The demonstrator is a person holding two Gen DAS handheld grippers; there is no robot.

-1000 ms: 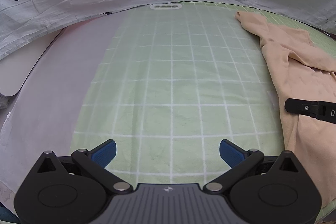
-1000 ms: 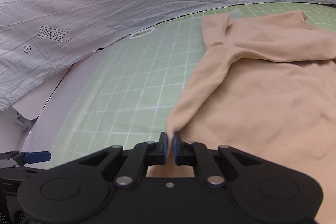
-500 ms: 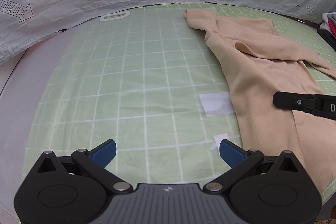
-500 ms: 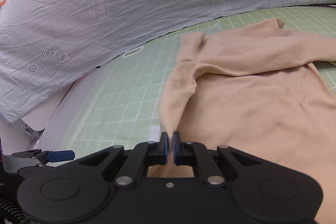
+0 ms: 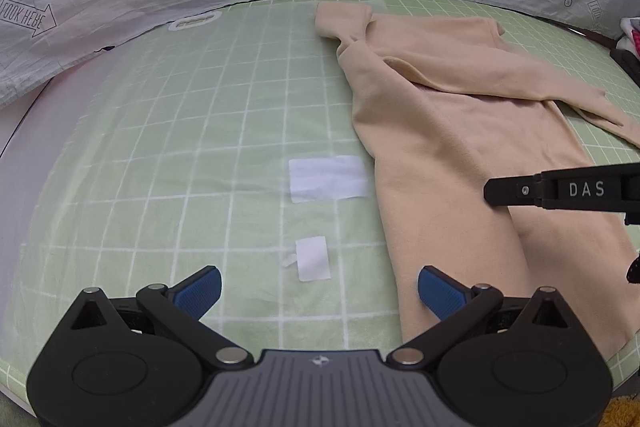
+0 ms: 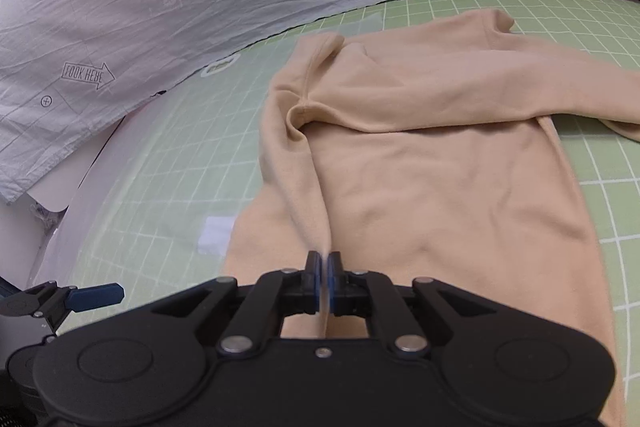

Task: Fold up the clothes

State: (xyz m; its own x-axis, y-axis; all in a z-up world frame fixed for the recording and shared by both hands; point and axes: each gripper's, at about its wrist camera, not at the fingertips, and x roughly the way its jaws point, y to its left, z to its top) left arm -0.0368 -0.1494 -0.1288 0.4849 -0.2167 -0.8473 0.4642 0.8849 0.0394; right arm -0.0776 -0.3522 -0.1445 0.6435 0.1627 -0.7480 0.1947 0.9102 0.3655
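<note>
My right gripper (image 6: 324,269), pinched on the sleeve (image 6: 298,187), has dragged it across the beige top (image 6: 460,195) on the green mat (image 5: 200,147); my left gripper (image 5: 319,291) hangs open, ready to help.

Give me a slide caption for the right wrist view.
Right gripper shut on a sleeve of the beige top spread over the green grid mat.
</note>
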